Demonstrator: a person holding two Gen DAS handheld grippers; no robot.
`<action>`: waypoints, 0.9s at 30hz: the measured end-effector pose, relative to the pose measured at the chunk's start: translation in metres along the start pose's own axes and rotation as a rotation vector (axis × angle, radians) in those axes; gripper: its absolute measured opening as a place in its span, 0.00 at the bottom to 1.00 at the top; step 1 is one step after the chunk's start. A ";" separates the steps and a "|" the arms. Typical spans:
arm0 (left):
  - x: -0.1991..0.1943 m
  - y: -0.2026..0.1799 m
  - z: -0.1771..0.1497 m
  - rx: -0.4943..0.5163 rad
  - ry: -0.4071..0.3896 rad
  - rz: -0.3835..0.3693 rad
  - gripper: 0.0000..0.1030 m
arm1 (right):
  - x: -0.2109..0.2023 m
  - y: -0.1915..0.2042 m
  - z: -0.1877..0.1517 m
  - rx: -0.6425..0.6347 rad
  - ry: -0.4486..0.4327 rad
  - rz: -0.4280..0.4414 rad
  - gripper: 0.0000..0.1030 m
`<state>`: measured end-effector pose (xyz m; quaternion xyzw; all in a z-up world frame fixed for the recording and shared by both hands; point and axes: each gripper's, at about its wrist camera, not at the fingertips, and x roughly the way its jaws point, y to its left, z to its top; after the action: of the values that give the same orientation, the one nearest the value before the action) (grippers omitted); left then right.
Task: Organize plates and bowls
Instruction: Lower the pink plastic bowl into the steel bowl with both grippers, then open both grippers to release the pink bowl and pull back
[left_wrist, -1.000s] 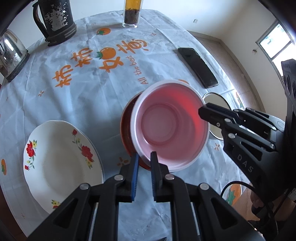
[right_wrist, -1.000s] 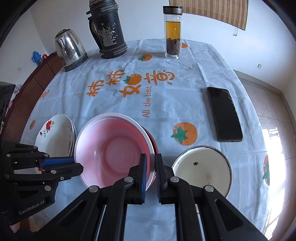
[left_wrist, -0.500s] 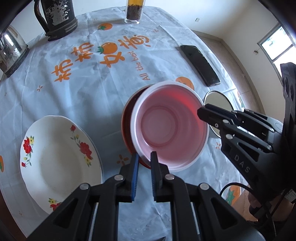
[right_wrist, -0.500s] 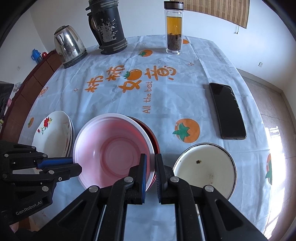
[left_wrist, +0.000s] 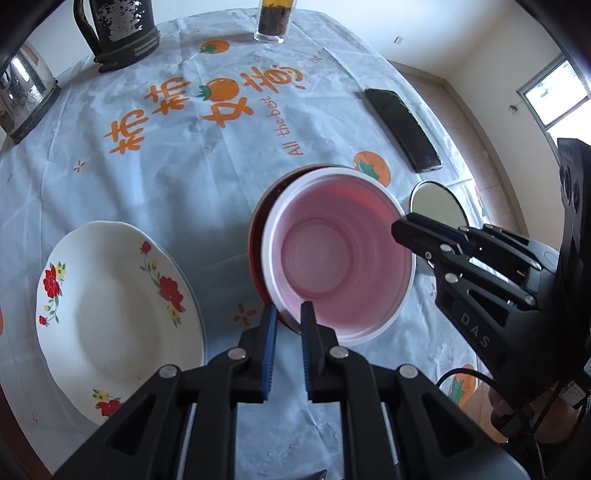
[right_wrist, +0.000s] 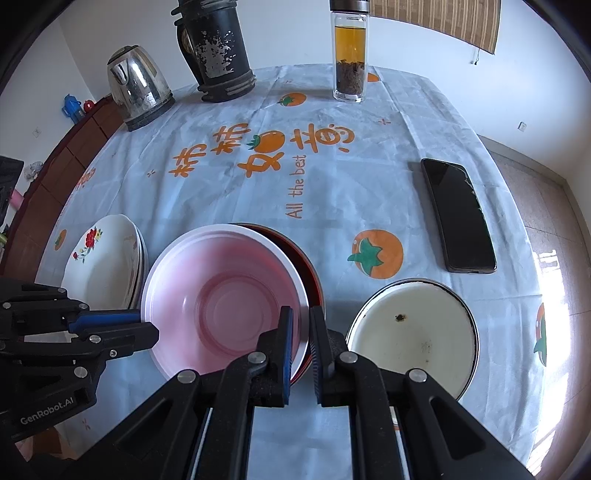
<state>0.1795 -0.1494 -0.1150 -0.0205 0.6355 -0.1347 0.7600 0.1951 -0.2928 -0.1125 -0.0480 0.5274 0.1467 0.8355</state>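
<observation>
- Your left gripper pinches the near rim of the pink bowl, fingers nearly together, one outside the wall and one inside.
- Your right gripper clamps the opposite rim the same way, one finger inside the bowl and one outside, by the red bowl.
- The pink bowl sits nested in the red bowl, offset so a crescent of red shows along one side; whether the pair is lifted off the cloth or resting on it is hard to tell.
- Room is tight on both flanks: the floral plate lies near on your left, and the enamel plate just beside on your right.
- Ahead of the bowls the cloth runs open across the orange lettering as far as the phone.
- The table's far edge carries the kettle, black flask and tea bottle, well apart from the bowls.
- The pink bowl is translucent with a pale rim and ringed base, red glowing through its wall.
- The right view shows the floral plate as the top of a stack, edges layered beneath it; the left view shows only its face.
- The right view shows a dark speck in the enamel plate; the left view shows only a sliver of that plate behind your right gripper.
</observation>
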 end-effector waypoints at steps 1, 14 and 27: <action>0.001 0.001 0.000 -0.007 -0.002 -0.002 0.10 | 0.001 0.000 0.000 0.000 0.001 0.001 0.10; -0.002 0.004 -0.003 -0.032 0.006 -0.007 0.10 | 0.002 0.004 -0.002 -0.008 0.007 0.012 0.10; 0.000 0.009 0.000 -0.041 -0.005 -0.014 0.10 | 0.005 0.005 -0.006 -0.003 0.018 0.016 0.10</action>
<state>0.1809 -0.1406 -0.1169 -0.0407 0.6359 -0.1268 0.7602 0.1902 -0.2889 -0.1189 -0.0463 0.5351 0.1539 0.8294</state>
